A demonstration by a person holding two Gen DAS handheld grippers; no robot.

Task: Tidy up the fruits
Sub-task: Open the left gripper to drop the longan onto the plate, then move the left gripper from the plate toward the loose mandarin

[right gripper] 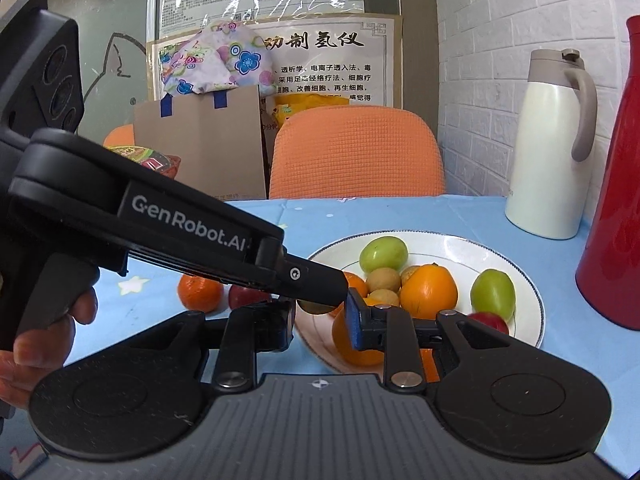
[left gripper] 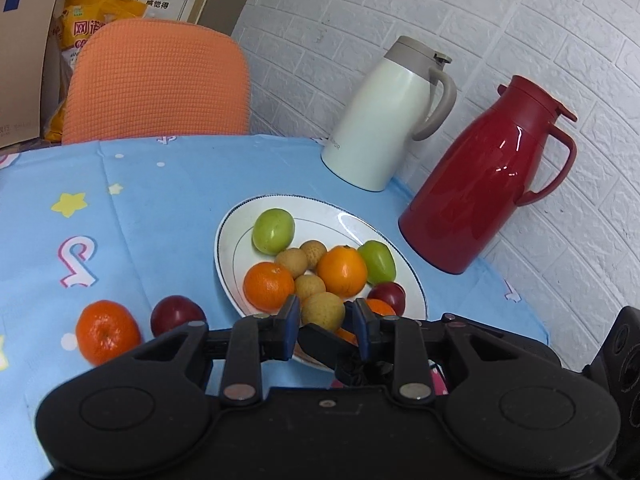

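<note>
The job is near its end: the plate [left gripper: 240, 248] at the middle of the table [left gripper: 160, 208] already carries green fruit, oranges, small tan fruit and a plum. Only a tangerine [left gripper: 106, 332] and a dark red plum [left gripper: 176, 316] lie loose on the cloth. In the left wrist view they are at about 8 o'clock from the plate, just beside each other, with the plum nearer the rim.

The left gripper [left gripper: 325, 320] hangs over the plate's near edge with its fingers well apart. A tan fruit [left gripper: 322, 311] shows in the gap, but nothing appears to be pressed.

The right gripper [right gripper: 320, 320] has its fingers drawn in as far as they go. A tan fruit also shows between them, but one finger of the left gripper crosses in front. I cannot tell whether the pads bear on the fruit.

The step in hand looks like setting down or tidying a small fruit at the plate's 6 o'clock edge.

The two tools overlap there, so the next move probably calls for parting them first. The open left fingers could then swing toward 8 o'clock and drop around the plum. It is round and may roll, so the fingers should close on its middle.
</note>
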